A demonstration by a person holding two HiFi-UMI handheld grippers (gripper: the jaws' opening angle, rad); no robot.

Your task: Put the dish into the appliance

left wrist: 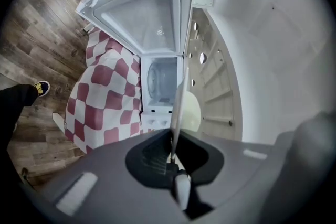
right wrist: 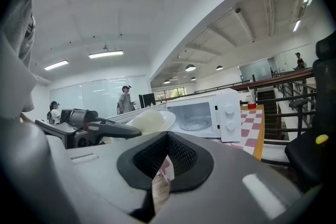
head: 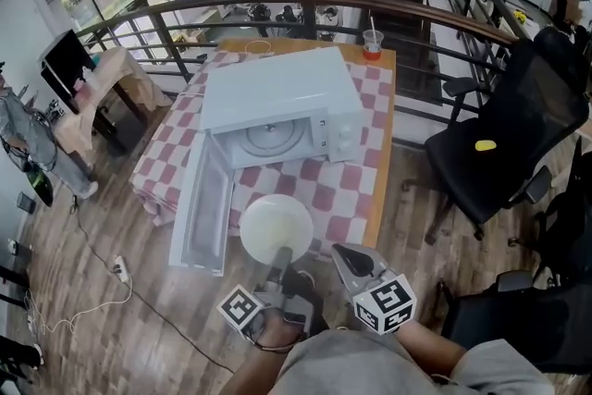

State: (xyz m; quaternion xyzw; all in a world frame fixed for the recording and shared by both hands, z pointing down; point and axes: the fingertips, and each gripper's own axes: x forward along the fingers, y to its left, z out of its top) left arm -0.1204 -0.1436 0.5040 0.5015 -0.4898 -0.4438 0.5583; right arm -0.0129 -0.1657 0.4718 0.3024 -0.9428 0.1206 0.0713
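Centrally in the head view, a round, smooth, cream-white dish point(head: 276, 227) is held out flat just below the front edge of the surface point(head: 384, 164). It is gripped at its near rim by the left claw point(head: 280, 256), whose jaws are clamped on it. In the left gripper view the dish point(left wrist: 192, 110) is seen edge-on, as a thin pale line rising from the closed left claw point(left wrist: 172, 157) toward the middle of the frame.

The dish is outside the microwave point(head: 277, 92), a boxy white appliance with a matte top that stands on a red-and-white checked cloth point(head: 356, 191) draped over the wooden surface. Its door point(head: 205, 210) is swung fully open toward the lower left of the frame, the pale moulded inner panel facing up. Inside the cavity a circular glass turntable point(head: 270, 137) can be made out. Two round knobs are visible on the right of the front panel.

The right claw point(head: 342, 253) is held beside the dish, at lower centre-right of the head view. In the right gripper view the right claw point(right wrist: 163, 176) is drawn together, with only a narrow slit and nothing gripped in it.

A clear plastic cup point(head: 372, 42) with red contents stands at the far edge of the surface, upper centre. A black mesh office chair point(head: 504, 143) is seen at the right, and grey-brown wood-plank floor point(head: 92, 310) fills the lower left.
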